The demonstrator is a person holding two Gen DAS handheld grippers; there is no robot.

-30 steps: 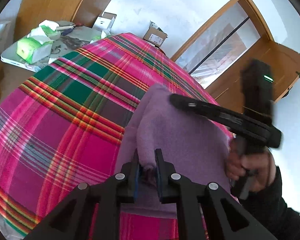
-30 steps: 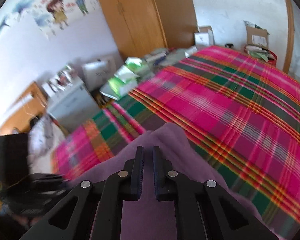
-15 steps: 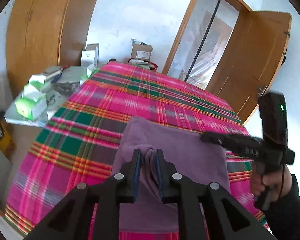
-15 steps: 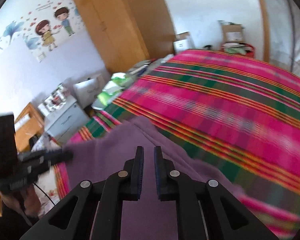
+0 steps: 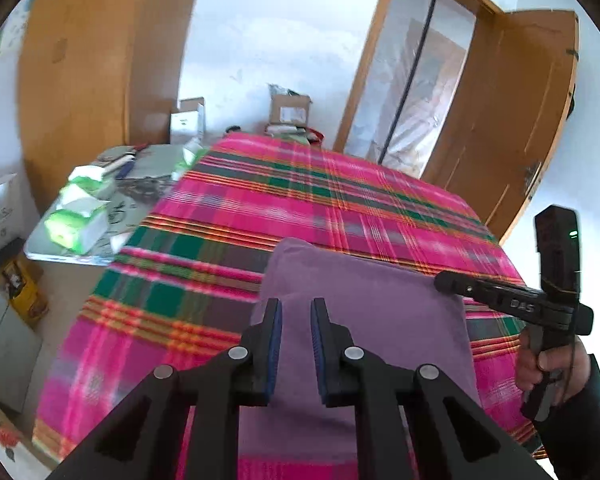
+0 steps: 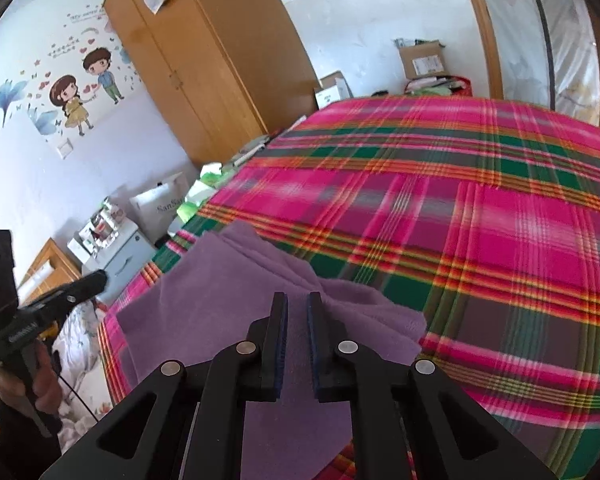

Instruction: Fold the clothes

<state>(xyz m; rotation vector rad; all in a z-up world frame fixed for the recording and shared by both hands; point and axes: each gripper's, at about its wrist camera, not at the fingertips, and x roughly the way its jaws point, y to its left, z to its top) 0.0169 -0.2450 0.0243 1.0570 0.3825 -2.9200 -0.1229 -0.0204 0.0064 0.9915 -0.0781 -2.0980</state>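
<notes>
A purple garment (image 5: 364, 304) lies folded flat on the bed's pink plaid blanket (image 5: 300, 196), near its front edge. It also shows in the right wrist view (image 6: 228, 300), with layered folds at its far right corner. My left gripper (image 5: 296, 308) is raised above the garment, its jaws slightly apart with nothing between them. My right gripper (image 6: 297, 304) is also above the garment, jaws slightly apart and empty. The right gripper also shows in the left wrist view (image 5: 444, 282), and the left gripper in the right wrist view (image 6: 96, 280).
A low table (image 5: 40, 248) with green tissue packs (image 5: 76, 228) stands left of the bed. A wooden wardrobe (image 6: 204, 60) and cardboard boxes (image 5: 288, 110) stand at the far wall. A wooden door (image 5: 512, 120) stands open at the right. A white cabinet (image 6: 116, 252) is beside the bed.
My left gripper let go of the purple garment and rose above it. My right gripper also lifted and opened slightly. The garment now lies flat.
</notes>
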